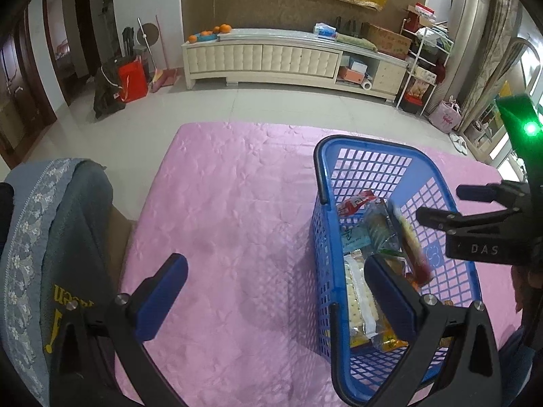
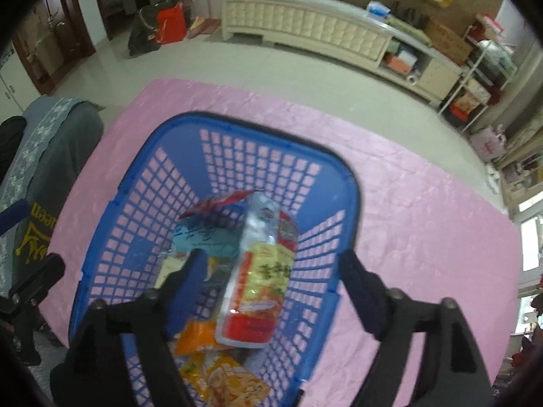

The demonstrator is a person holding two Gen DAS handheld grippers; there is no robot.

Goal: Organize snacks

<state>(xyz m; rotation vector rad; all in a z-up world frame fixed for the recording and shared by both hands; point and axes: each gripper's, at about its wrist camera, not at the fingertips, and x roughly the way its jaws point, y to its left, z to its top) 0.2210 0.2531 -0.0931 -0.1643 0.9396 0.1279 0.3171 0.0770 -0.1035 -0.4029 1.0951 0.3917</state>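
Both my grippers, right gripper (image 2: 275, 271) and left gripper (image 1: 275, 291), gape empty; one blue basket (image 2: 142, 156) holds several packets, topmost a red-yellow snack pack (image 2: 258, 285).

Even, soft daylight fills the room, brightest at the blown-out windows (image 1: 509, 156) on the right edge, and a green indicator light (image 1: 530, 129) flares there with glare. Shadows are faint: the blue basket (image 1: 366, 146) casts a soft one leftward on the pink tablecloth (image 1: 230, 203). Both fisheye views bend straight lines and darken to black corners; the red-and-yellow snack packet (image 2: 261, 281) is blurred.
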